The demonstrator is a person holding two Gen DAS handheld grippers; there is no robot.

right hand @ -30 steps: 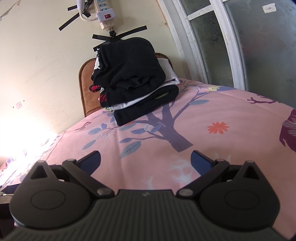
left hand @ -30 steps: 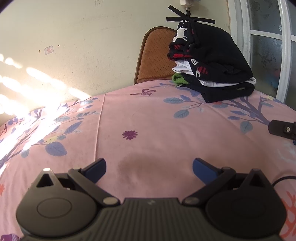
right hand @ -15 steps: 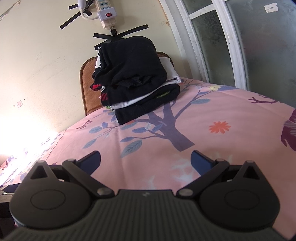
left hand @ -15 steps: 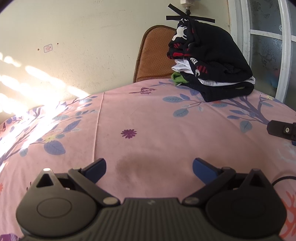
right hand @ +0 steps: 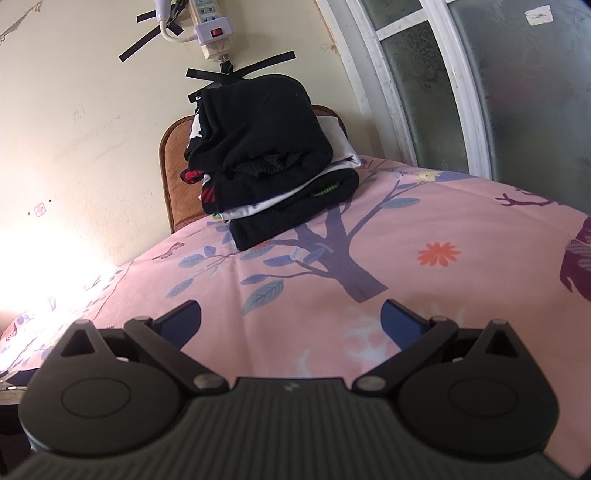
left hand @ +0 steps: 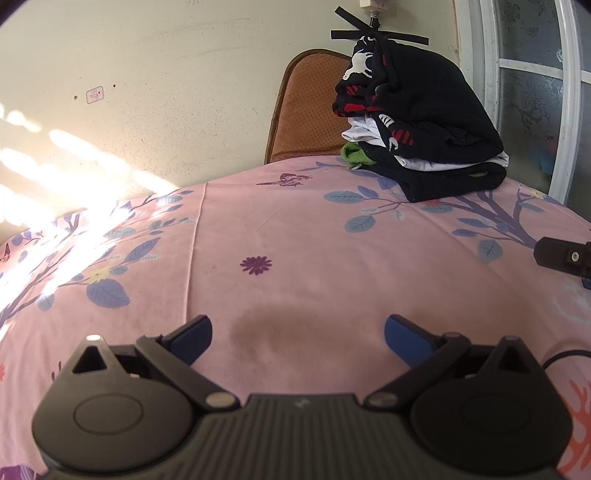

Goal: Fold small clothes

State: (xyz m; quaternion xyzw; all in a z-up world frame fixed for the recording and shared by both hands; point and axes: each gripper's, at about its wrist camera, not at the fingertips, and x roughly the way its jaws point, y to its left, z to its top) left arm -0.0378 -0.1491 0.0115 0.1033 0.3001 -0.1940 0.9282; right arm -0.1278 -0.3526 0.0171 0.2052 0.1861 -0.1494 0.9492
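A stack of folded clothes (left hand: pixel 424 133), mostly black with white, red and green layers, sits at the far edge of the pink flowered sheet (left hand: pixel 295 236). It also shows in the right wrist view (right hand: pixel 273 162). My left gripper (left hand: pixel 297 334) is open and empty, low over the sheet, well short of the stack. My right gripper (right hand: pixel 290 321) is open and empty too, over the sheet in front of the stack. Part of the right gripper (left hand: pixel 565 254) shows at the right edge of the left wrist view.
A brown chair back (left hand: pixel 306 107) stands behind the stack against the cream wall. A power strip (right hand: pixel 210 29) is taped to the wall above. A white-framed window (right hand: pixel 443 85) is at the right. Bright sunlight washes the sheet's left side (left hand: pixel 44 236).
Both views have shifted only slightly; the stack sits a little lower and nearer in the right wrist view. Both grippers stay open and empty.
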